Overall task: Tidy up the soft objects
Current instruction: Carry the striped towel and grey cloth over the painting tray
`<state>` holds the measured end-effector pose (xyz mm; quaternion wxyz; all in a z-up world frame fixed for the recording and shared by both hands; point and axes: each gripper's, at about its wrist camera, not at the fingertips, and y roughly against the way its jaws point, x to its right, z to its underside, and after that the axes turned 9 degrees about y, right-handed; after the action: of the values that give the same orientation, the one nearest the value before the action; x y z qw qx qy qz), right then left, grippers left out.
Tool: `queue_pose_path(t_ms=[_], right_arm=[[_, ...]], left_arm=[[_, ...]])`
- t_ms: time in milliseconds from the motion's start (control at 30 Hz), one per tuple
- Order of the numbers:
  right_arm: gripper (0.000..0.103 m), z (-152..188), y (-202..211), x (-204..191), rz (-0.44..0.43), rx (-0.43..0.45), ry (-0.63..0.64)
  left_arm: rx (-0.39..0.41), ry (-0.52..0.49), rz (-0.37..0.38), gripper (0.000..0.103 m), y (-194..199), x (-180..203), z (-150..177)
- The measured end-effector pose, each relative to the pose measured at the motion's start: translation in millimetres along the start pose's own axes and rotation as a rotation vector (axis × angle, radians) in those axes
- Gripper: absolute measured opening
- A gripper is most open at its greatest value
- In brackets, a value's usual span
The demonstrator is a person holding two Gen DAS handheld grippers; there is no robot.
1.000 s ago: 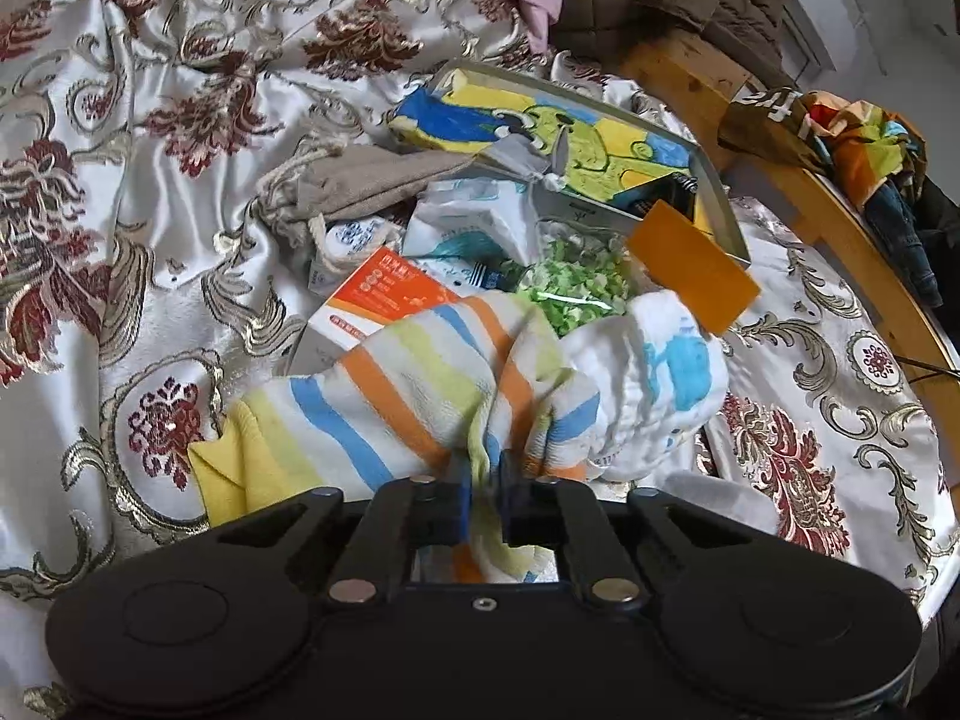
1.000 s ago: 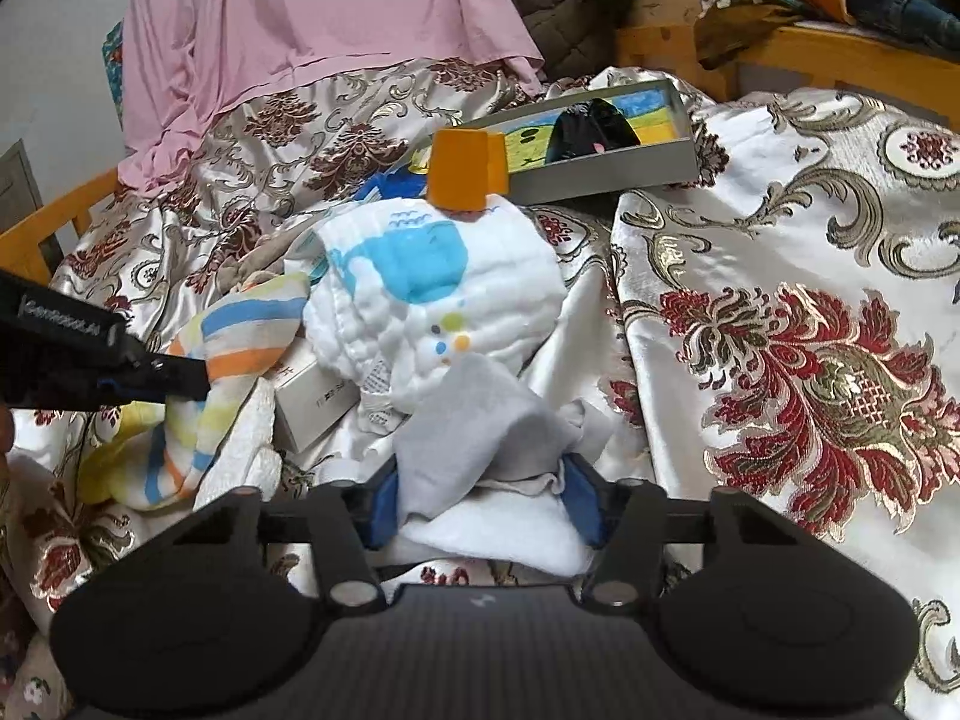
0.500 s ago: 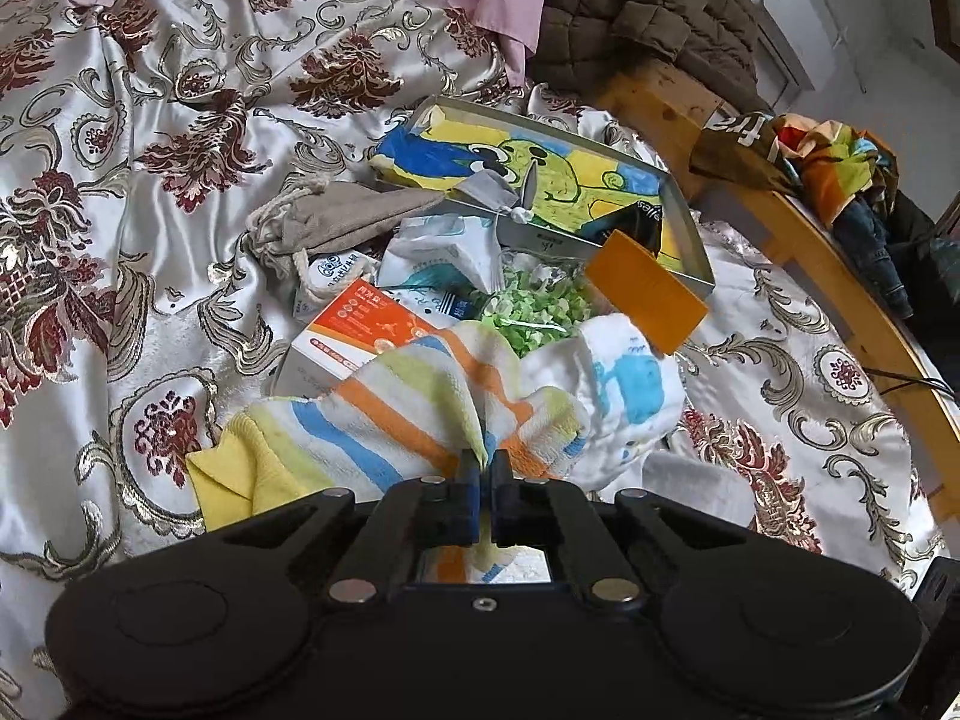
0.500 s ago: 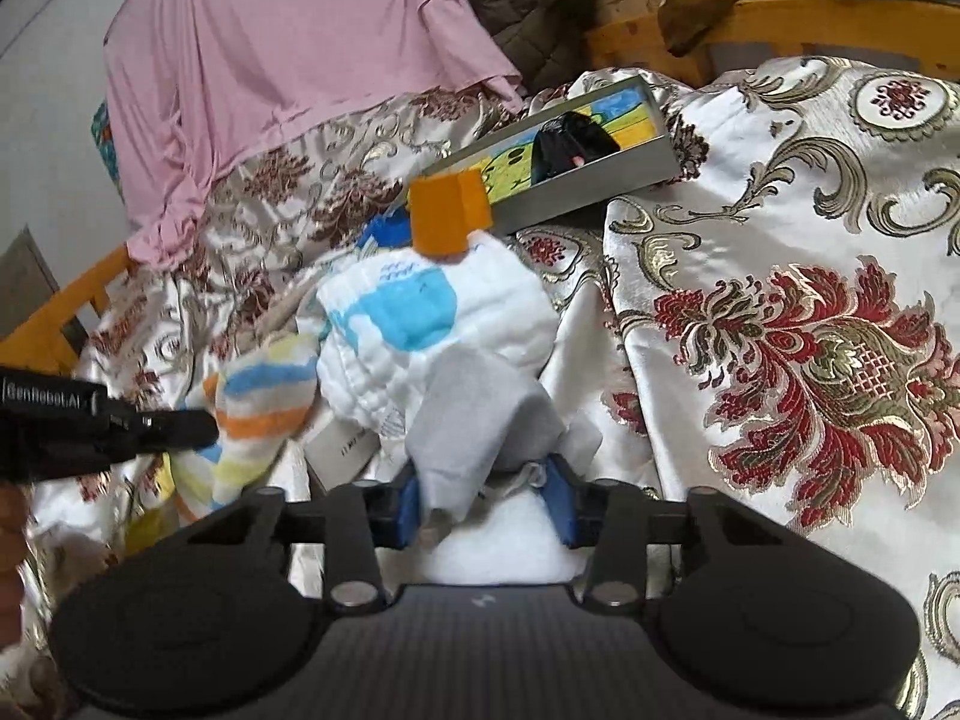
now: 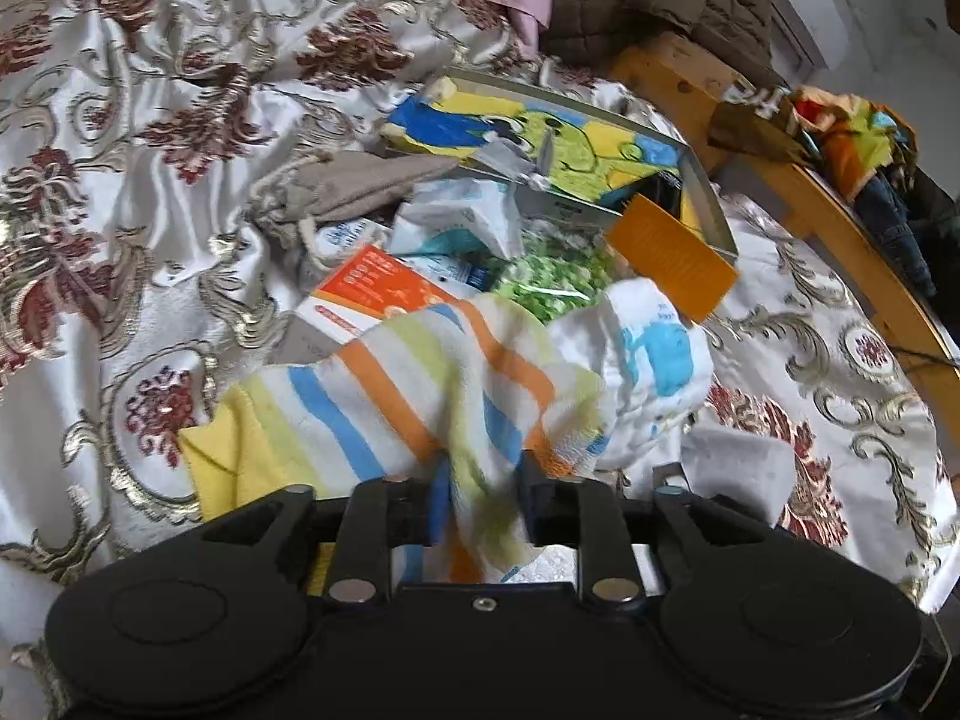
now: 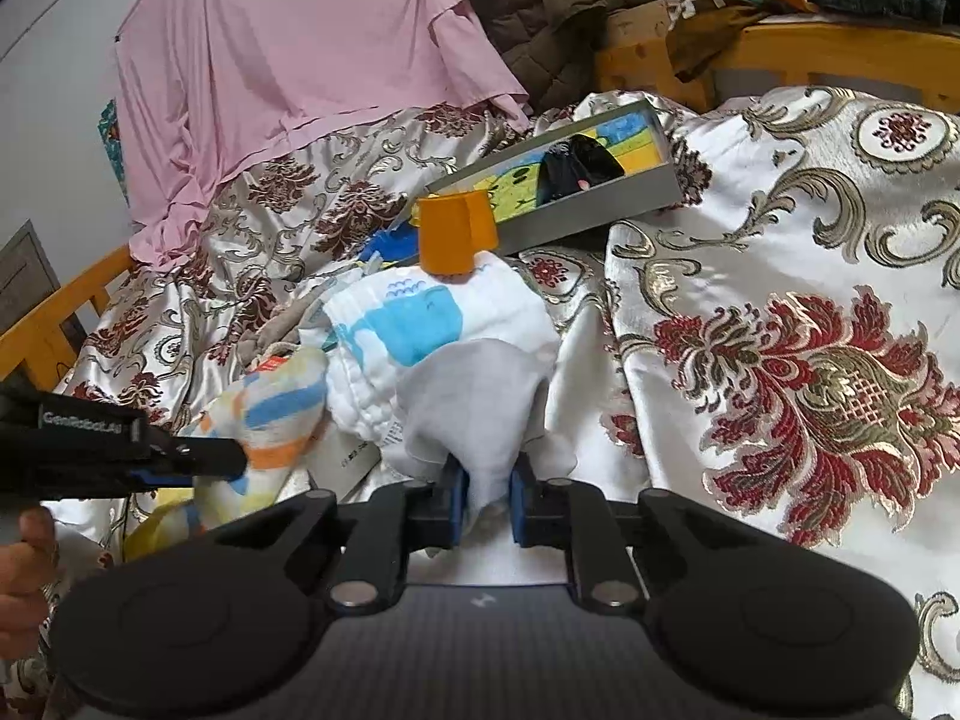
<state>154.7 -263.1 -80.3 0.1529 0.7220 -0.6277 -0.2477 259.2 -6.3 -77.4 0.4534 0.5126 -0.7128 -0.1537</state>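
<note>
On the bed (image 6: 780, 192), the left tongs (image 5: 480, 480) have their fingers a little apart with a fold of the striped towel (image 5: 384, 396) hanging between them; whether they truly pinch it I cannot tell. The right tongs (image 6: 485, 492) are clamped on the grey cloth (image 6: 474, 396), just right of the towel. The white whale cloth (image 6: 432, 324) lies bunched just beyond both, an orange card (image 6: 453, 234) and tin box (image 6: 600, 204) farther back.
</note>
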Motion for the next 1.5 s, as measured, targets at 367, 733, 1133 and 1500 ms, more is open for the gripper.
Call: queue_pose_path(t_ms=[367, 733, 1133, 1500], right_arm=[[0.017, -1, 2, -7, -0.019, 0.005, 0.026], [0.017, -3, 5, -13, -0.025, 0.022, 0.057], [0.017, -10, 20, -18, -0.046, 0.081, 0.067], [0.017, -38, 36, -14, -0.035, 0.146, 0.083]], left_arm=[[-0.039, -0.074, -0.025, 0.062, -23, 16, -2], [-0.019, -0.139, -0.05, 0.013, -20, 27, 1], [0.035, -0.043, 0.125, 0.012, 21, 34, -5], [0.099, -0.05, 0.195, 0.012, 48, 63, -32]])
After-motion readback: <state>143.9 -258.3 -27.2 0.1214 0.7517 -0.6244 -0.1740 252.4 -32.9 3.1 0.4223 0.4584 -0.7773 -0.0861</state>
